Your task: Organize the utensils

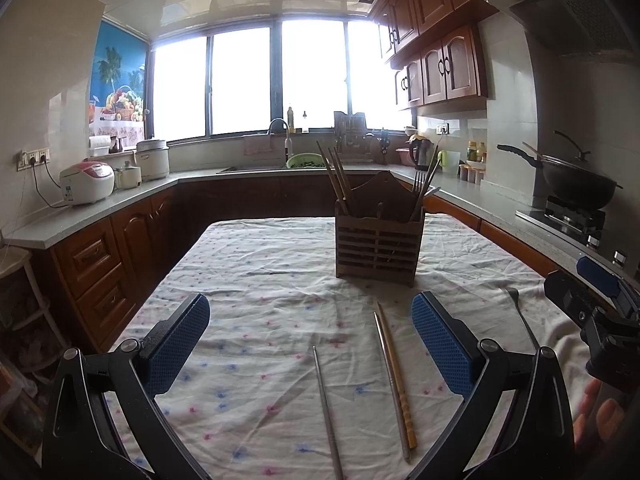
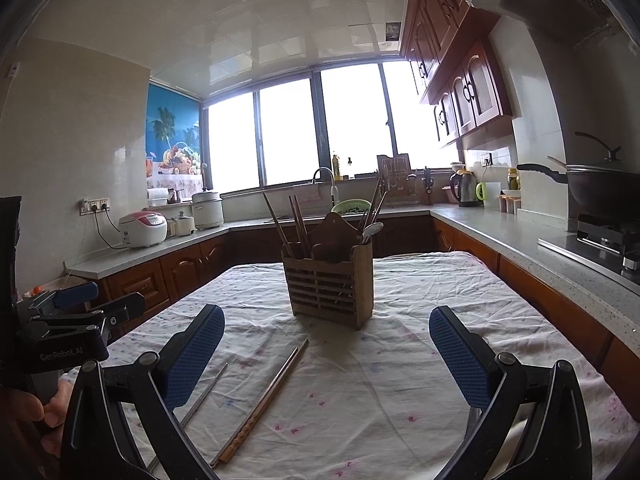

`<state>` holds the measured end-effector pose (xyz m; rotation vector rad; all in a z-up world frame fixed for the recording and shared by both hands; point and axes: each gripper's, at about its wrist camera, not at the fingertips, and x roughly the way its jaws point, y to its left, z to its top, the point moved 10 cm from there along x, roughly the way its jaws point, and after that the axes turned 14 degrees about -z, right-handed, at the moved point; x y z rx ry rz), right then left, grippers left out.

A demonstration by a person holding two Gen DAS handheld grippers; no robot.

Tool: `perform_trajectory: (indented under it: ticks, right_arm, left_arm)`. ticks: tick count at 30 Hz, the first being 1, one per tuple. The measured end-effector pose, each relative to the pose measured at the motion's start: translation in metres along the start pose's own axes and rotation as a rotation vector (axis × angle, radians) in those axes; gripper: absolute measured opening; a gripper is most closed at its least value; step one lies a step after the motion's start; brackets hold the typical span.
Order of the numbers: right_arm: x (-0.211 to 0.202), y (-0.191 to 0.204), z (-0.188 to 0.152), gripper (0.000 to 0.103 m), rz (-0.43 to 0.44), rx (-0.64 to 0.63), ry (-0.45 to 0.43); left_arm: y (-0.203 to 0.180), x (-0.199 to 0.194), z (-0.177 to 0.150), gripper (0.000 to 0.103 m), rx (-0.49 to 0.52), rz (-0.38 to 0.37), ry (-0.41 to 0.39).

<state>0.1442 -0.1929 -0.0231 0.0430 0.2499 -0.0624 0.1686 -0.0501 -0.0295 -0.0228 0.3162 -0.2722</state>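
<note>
From the left wrist view, the left gripper [image 1: 310, 344] is hovering over the tabletop [image 1: 248, 264] with its blue-padded fingers [image 1: 178, 344] spread wide, grasping nothing and touching nothing. Between them, on the floral cloth, a metal chopstick [image 1: 328, 412] is lying alone, and just to its right a wooden chopstick [image 1: 398, 376] is lying touching a second metal one along its length. Beyond them the slatted wooden utensil holder [image 1: 378, 236] is standing upright, with wooden chopsticks in its left compartment and forks in its right. A fork [image 1: 520, 316] is lying near the right edge, beside the right gripper [image 1: 596, 300].

From the right wrist view, the right gripper [image 2: 326, 356] is likewise holding its fingers [image 2: 460, 360] released and far apart, empty. The paired chopsticks [image 2: 264, 400] are lying diagonally toward the left finger, the lone metal chopstick [image 2: 200, 400] partly behind it. The utensil holder [image 2: 330, 280] is standing ahead, well apart from both fingers.
</note>
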Motion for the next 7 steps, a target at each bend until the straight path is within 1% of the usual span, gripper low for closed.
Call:
perform_trajectory:
  ticks: [7]
  right_arm:
    - [0.0099, -0.0069, -0.0006, 0.103, -0.01, 0.016, 0.032]
  left_arm:
    - [0.001, 0.0044, 0.0051, 0.103, -0.013, -0.009, 0.004]
